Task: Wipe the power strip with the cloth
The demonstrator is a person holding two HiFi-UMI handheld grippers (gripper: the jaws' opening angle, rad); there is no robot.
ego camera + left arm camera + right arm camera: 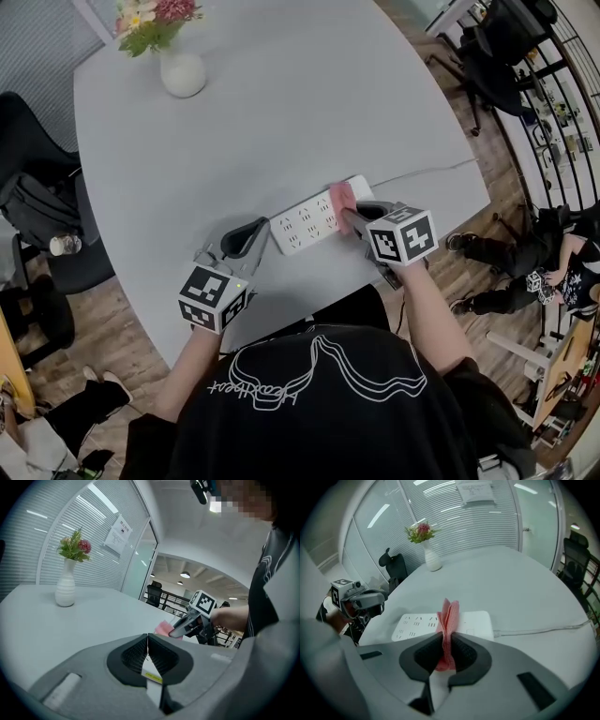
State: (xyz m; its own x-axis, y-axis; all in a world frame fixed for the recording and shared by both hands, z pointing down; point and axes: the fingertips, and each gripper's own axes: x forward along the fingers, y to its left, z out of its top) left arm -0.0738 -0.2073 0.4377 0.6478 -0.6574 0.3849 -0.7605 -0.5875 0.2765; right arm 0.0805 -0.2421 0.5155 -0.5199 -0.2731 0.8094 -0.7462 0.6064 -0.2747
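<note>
A white power strip lies near the front edge of the round white table, its cable running right. My right gripper is shut on a folded pink cloth, and the cloth rests on the strip's right part. My left gripper sits shut and empty on the table just left of the strip's left end. In the left gripper view the pink cloth and the right gripper show ahead.
A white vase with flowers stands at the table's far side. Office chairs stand to the left and at the far right. A person sits on the floor at the right.
</note>
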